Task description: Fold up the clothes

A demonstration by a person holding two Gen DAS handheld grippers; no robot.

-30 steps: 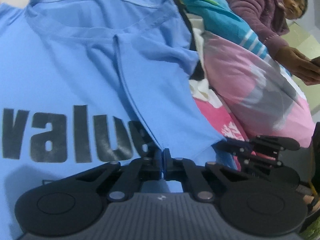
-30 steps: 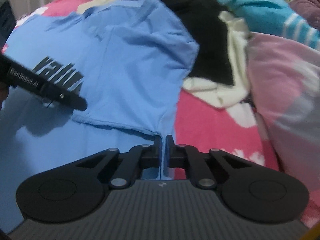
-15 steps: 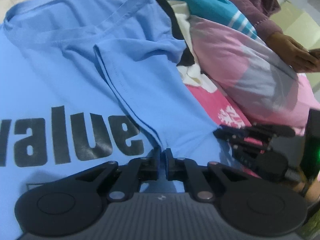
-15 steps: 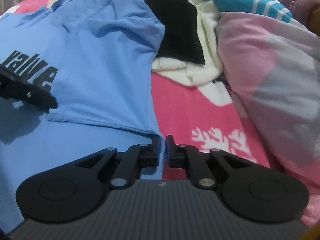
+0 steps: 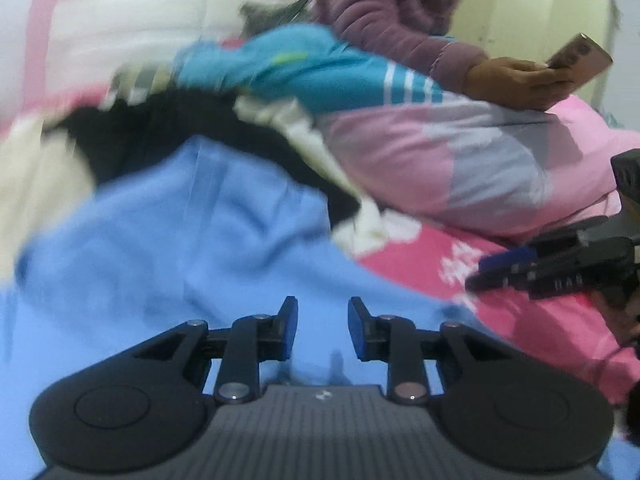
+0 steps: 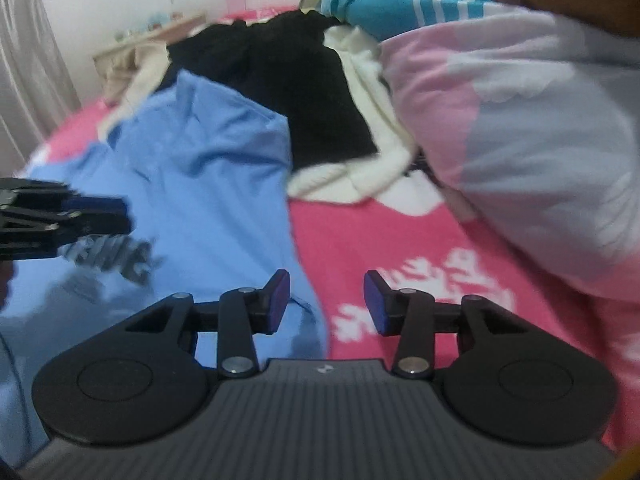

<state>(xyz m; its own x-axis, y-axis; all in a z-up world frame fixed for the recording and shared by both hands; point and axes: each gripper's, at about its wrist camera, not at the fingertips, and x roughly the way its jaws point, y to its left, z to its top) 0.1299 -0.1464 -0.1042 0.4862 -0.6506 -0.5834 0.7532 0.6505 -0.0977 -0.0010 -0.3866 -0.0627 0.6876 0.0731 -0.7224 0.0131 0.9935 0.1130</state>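
Observation:
A light blue T-shirt (image 5: 168, 240) with dark lettering lies spread on a pink bedspread (image 6: 380, 240), its right side folded over the chest. In the left wrist view my left gripper (image 5: 322, 322) hangs just above the blue T-shirt, jaws opening, nothing between the pads. My right gripper (image 6: 326, 304) hovers over the blue T-shirt (image 6: 208, 184) at its right edge, jaws opening too, holding nothing. Each gripper shows in the other's view: the right gripper (image 5: 496, 270) at the right, the left gripper (image 6: 100, 216) at the left.
Behind the shirt is a pile of clothes: a black garment (image 6: 304, 92), white fabric (image 6: 360, 176), a teal striped piece (image 5: 320, 76). A pink and grey quilt (image 5: 460, 176) bulks on the right. A person in a purple jacket (image 5: 392, 12) sits there holding a phone (image 5: 580, 54).
Both grippers were shut on the folded edge of the blue shirt; both have let go and opened. Both have lifted and pulled back, and the views have rolled.

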